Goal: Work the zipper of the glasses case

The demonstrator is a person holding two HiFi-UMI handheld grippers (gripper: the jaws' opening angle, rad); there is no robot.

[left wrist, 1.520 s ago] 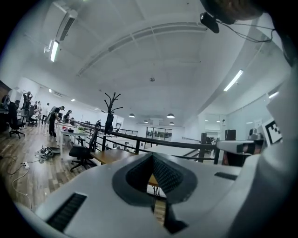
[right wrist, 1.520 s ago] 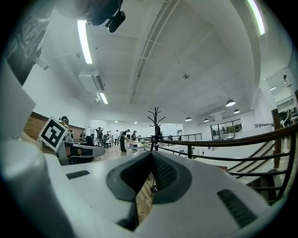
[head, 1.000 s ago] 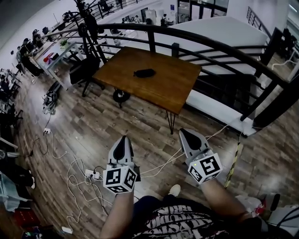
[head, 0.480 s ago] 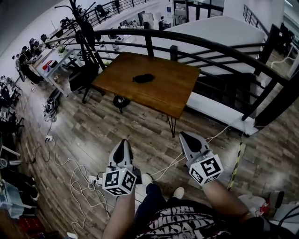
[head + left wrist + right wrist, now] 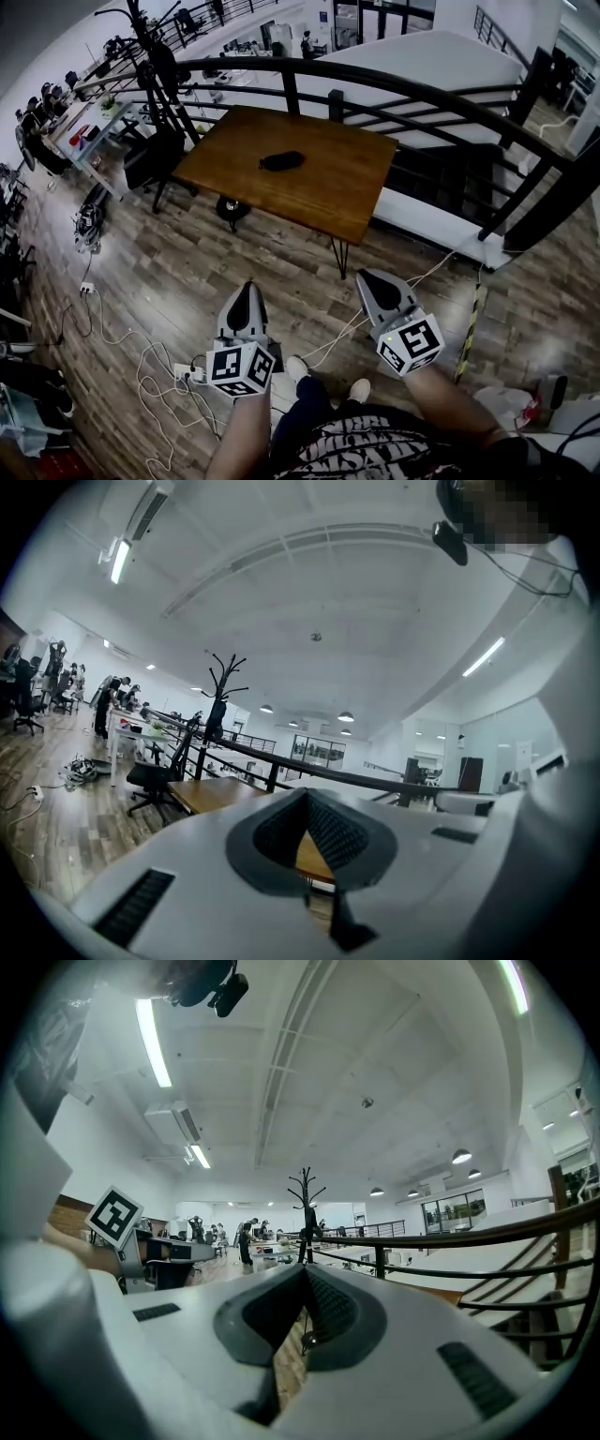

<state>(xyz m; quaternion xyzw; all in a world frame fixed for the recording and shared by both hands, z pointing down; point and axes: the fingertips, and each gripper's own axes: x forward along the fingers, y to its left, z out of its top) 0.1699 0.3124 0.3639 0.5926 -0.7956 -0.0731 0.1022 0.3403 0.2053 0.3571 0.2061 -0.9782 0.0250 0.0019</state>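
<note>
The glasses case [image 5: 281,161] is a small dark oblong lying near the middle of a brown wooden table [image 5: 337,187], far ahead of me in the head view. My left gripper [image 5: 246,287] and right gripper [image 5: 367,276] are held low over the wooden floor, well short of the table, both pointing toward it. Each has its jaws closed tip to tip with nothing between them. In the left gripper view the shut left gripper [image 5: 302,795] covers most of the table [image 5: 208,795], and the case is hidden. The right gripper view shows the shut right gripper [image 5: 304,1273] and no case.
A black curved railing [image 5: 394,86] runs behind and to the right of the table. A black office chair [image 5: 150,157] and a coat stand [image 5: 150,56] stand at the table's left. White cables and a power strip [image 5: 184,373] lie on the floor by my feet.
The table and the case sit a little lower and further left in the head view, and the person's feet have stepped forward. Both grippers stay shut and keep their pose.
</note>
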